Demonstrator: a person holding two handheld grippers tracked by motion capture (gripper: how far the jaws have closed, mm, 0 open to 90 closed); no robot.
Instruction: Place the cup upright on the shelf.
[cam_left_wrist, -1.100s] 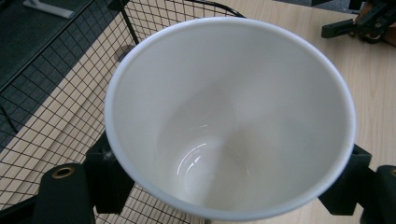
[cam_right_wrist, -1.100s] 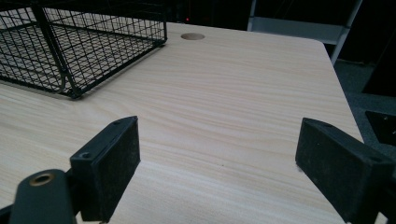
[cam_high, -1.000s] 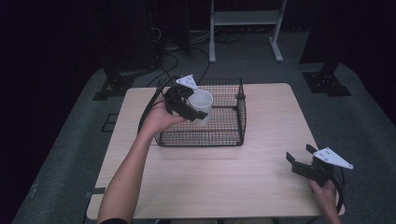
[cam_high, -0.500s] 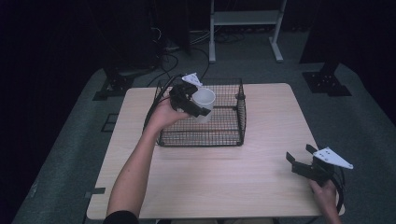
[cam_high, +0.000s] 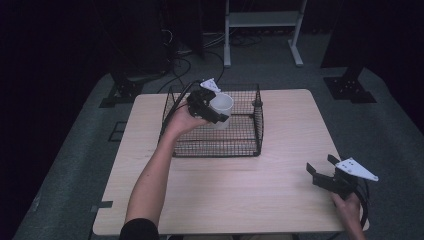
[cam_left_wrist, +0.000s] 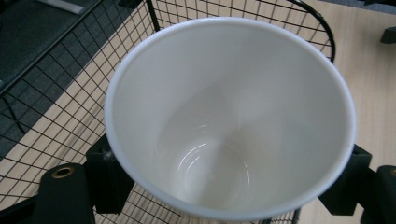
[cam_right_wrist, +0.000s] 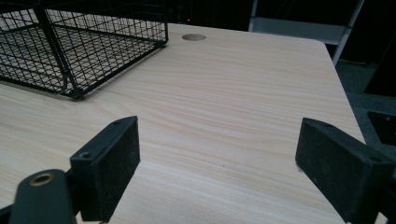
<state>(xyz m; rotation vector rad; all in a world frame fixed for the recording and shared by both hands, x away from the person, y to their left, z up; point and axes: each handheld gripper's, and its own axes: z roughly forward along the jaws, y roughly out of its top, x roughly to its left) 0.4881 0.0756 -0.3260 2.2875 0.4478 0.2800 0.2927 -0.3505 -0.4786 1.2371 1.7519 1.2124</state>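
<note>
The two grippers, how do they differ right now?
The left gripper is shut on the white cup; the right gripper is open with nothing between its jaws. The left one is over the wire basket; the right one is near the table's right front corner. Both are hand-held.

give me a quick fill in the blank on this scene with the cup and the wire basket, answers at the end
1. The left gripper is shut on a white ____ cup.
2. It holds the cup above the black ____ basket.
3. The right gripper, over the light wooden table, has its jaws ____.
4. Seen from the left gripper view, the cup is ____ inside.

Missing words: plastic; wire; open; empty
</note>
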